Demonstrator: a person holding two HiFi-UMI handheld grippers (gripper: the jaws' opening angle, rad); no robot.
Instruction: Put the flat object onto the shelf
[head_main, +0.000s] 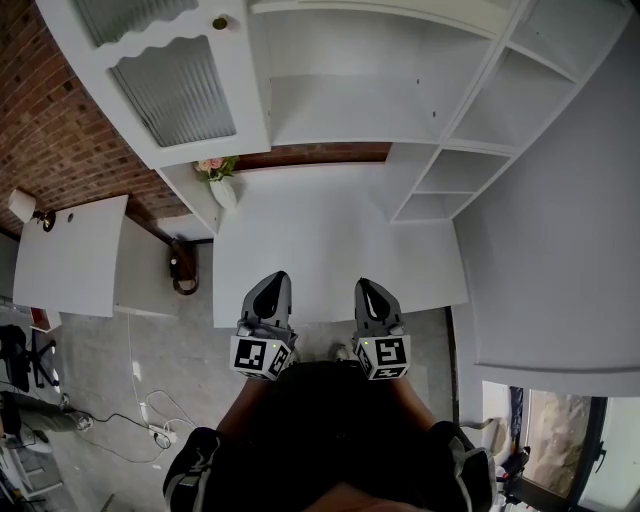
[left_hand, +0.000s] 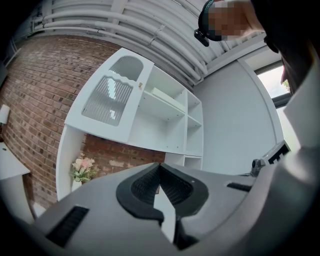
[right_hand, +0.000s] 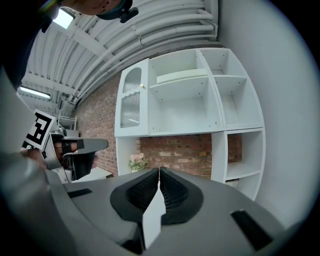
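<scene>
A white flat slab (right_hand: 182, 76) lies on an upper shelf of the white shelf unit (head_main: 440, 140). It also shows in the left gripper view as a pale slab (left_hand: 162, 94) on that shelf. My left gripper (head_main: 277, 277) and right gripper (head_main: 365, 285) hover side by side over the front edge of the white table (head_main: 330, 240), close to my body. In the left gripper view the left gripper (left_hand: 160, 167) has its jaws meeting at the tips with nothing between them. The right gripper (right_hand: 159, 171) looks the same in its own view, shut and empty.
A small vase of pink flowers (head_main: 218, 175) stands at the table's back left, under a cabinet door with ribbed glass (head_main: 175, 90). A white side table (head_main: 70, 255) is to the left, against the brick wall. Cables (head_main: 150, 420) trail on the floor.
</scene>
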